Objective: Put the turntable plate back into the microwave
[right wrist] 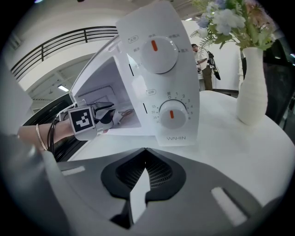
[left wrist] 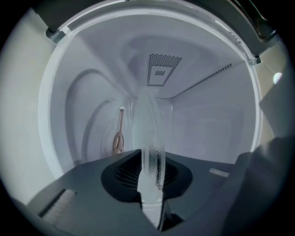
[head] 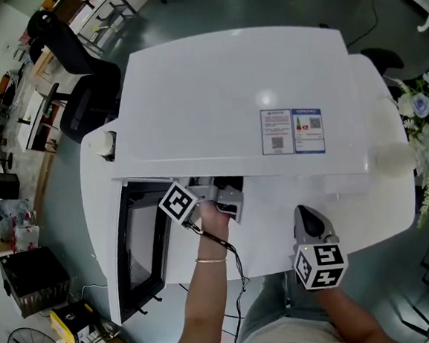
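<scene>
**Glass plate held on edge inside open microwave**

A person's left gripper (left wrist: 150, 155) is clamped on the turntable plate (left wrist: 147, 122), its dark ribbed jaws pinching the rim. In the left gripper view the plate is a clear glass disc seen edge-on and upright. It has a pebbled texture near the jaws and reaches toward 12 o'clock into the smooth white cavity. A perforated vent (left wrist: 163, 70) sits in the back wall at 12 o'clock. A small brownish shape (left wrist: 118, 138) at 10 o'clock of the jaws is too faint to identify. Whether the plate's lower edge touches the cavity floor cannot be told.

From the head view the boxy white microwave (head: 246, 104) stands on a round white table (head: 375, 213). Its door (head: 135, 248) hangs open at 8 o'clock, and two printed stickers (head: 291, 131) lie on its top. The top panel hides the plate and the left gripper's tips.

The right gripper (right wrist: 145, 150) has its jaws pressed together with nothing between them. It hovers over the table at 5 o'clock of the microwave. Its view shows two round knobs (right wrist: 158, 50) with orange marks. A matte white vase (right wrist: 252, 87) of flowers, cut off at the top edge, stands at 2 o'clock.
</scene>
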Demonstrator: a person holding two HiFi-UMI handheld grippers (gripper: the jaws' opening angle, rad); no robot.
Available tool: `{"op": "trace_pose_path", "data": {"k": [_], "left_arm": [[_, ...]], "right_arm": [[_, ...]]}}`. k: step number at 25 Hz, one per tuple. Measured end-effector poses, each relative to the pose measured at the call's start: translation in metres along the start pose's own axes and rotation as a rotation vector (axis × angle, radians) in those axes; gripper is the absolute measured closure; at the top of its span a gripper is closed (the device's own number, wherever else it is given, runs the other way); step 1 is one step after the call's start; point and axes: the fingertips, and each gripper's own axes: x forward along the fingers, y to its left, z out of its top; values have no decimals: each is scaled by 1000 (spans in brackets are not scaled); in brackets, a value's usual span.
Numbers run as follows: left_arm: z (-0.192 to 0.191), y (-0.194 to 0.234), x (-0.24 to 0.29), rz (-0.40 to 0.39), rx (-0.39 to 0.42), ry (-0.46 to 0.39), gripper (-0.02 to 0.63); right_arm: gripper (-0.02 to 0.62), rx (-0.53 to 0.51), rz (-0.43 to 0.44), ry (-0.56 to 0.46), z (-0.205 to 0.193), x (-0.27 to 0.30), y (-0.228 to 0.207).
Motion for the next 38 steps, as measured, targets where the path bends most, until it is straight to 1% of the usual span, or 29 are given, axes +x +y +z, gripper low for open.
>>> {"op": "trace_pose_path", "data": {"k": [4,11,15,19,21,28,32,38], "left_arm": [[0,1,1,11,19,7,566],[-6,5,-4,61,118,66,580],[-9,7,-5,74,111,77,577],[-9,16,-6,139,119,83,586],[-9,16,-6,157,134,92,586],[-12,17,-5,227,294,172,555],[-13,17,-6,251,357,201,537],[-12,12,-5,273,467,243,471]], "right_arm": [[584,1,4,3,0,2,1],[584,-2,10,4,-1,2,3],[584,-5,16,3,0,3,6],[584,-8,18,2,0,2,8],[584,-7,16,2,0,1,7],[584,-6,14,-3,2,-1,6],[584,-9,17,-2,1,-1,7],[584,-17,16,-5,2,-5,8]]}}
